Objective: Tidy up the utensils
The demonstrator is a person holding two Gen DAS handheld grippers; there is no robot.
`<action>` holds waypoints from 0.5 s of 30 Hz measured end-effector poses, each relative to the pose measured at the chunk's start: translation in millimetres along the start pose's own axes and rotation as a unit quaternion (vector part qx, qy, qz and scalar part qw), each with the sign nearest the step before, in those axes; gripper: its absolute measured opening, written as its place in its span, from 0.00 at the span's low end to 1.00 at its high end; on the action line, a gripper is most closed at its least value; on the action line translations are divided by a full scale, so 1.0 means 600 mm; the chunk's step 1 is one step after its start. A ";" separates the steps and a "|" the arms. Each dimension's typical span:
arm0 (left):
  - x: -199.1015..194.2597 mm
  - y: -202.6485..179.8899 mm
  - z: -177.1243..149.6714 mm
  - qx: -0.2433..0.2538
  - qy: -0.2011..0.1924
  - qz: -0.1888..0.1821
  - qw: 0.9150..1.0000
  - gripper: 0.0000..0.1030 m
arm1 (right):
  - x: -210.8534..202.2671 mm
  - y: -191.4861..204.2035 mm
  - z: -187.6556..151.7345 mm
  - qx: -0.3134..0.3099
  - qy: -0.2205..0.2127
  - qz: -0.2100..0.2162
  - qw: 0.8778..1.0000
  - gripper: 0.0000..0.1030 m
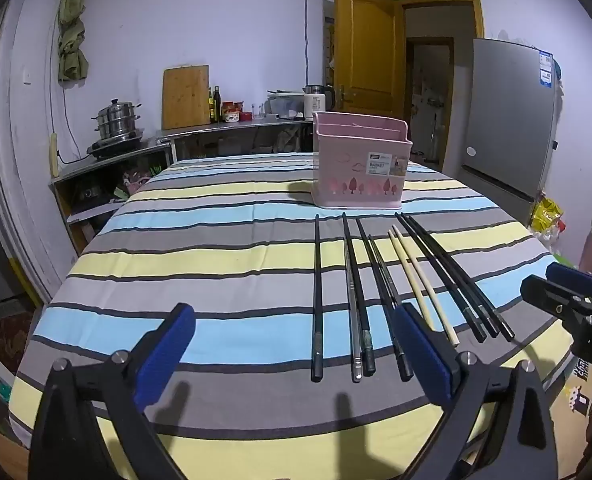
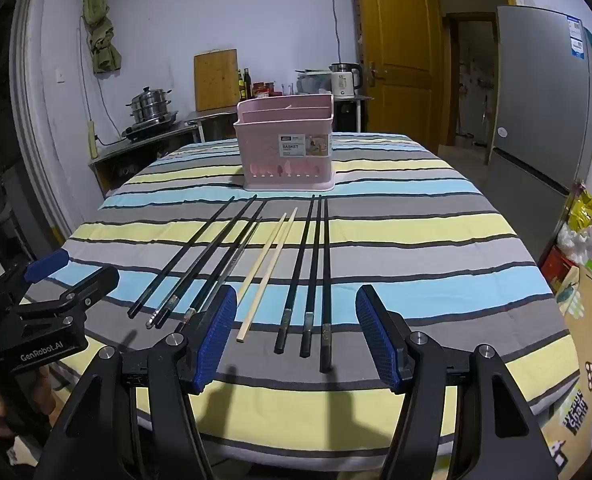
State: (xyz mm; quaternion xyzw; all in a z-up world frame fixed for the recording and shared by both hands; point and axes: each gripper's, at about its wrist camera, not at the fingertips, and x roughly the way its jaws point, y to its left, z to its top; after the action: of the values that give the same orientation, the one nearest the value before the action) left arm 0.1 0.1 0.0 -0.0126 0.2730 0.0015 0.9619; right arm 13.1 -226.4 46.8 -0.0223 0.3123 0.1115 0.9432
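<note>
Several chopsticks lie side by side on the striped tablecloth [image 1: 176,248], tips toward a pink utensil basket [image 1: 360,164] at the far side. From left there is a lone black chopstick [image 1: 317,280], a metal one [image 1: 352,312] among black ones, a pale wooden pair [image 1: 420,280], and three black chopsticks [image 1: 448,276]. My left gripper [image 1: 296,354] hovers open over the near ends of the left group. My right gripper [image 2: 296,338] hovers open over the three black chopsticks [image 2: 312,264], with the pale pair [image 2: 270,264] just left. Neither holds anything. Each gripper shows in the other's view: the right gripper [image 1: 556,280] and the left gripper [image 2: 72,274].
Behind the table [image 2: 416,240] runs a steel counter with a steamer pot [image 1: 116,120], a cutting board [image 1: 186,96], bottles and a kettle [image 2: 346,80]. A grey fridge [image 2: 544,100] and a yellow door [image 2: 400,40] stand at the right. Bags [image 2: 580,224] lie on the floor.
</note>
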 end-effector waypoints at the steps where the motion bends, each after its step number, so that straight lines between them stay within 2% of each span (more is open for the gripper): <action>1: 0.000 0.001 0.000 -0.002 0.002 -0.001 1.000 0.97 | 0.001 0.001 0.000 -0.001 0.002 0.001 1.000 0.61; 15: 0.001 0.005 0.001 -0.003 0.003 0.000 1.000 0.97 | 0.006 -0.011 0.003 0.004 0.002 0.003 1.000 0.61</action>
State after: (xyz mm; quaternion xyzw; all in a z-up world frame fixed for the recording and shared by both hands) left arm 0.7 3.1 0.0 -0.0152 0.2761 0.0020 0.9610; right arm 18.4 -232.0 45.7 -0.0180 0.3148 0.1133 0.9422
